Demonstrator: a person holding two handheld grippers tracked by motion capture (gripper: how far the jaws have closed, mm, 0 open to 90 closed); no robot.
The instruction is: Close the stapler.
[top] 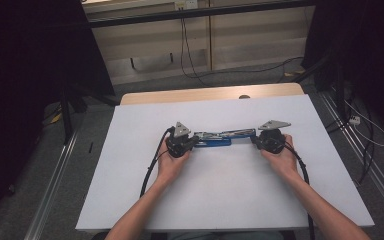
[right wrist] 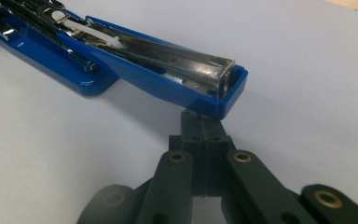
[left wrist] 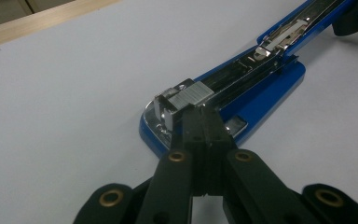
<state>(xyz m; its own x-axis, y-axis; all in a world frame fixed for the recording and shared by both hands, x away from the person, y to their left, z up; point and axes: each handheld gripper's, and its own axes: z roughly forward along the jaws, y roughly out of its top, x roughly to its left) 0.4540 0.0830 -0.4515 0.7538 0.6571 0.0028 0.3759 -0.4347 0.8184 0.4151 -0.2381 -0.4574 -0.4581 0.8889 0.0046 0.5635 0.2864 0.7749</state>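
A blue stapler (top: 220, 137) lies swung fully open on the white table top (top: 220, 195), between my two grippers. My left gripper (top: 196, 141) is shut. Its tips (left wrist: 203, 114) rest against a short grey strip of staples (left wrist: 193, 93) at the front end of the stapler's metal magazine (left wrist: 242, 74), above the blue base (left wrist: 261, 93). My right gripper (top: 254, 140) is also shut, with nothing between its jaws. Its tips (right wrist: 200, 119) touch the end of the stapler's blue top cover (right wrist: 168, 79), whose shiny inner channel faces up.
A wooden table edge (top: 205, 94) shows beyond the white sheet. Black cables trail from both grippers toward the person's side. On the floor are metal rails (top: 55, 185), loose cables (top: 370, 135) and dark stands to either side.
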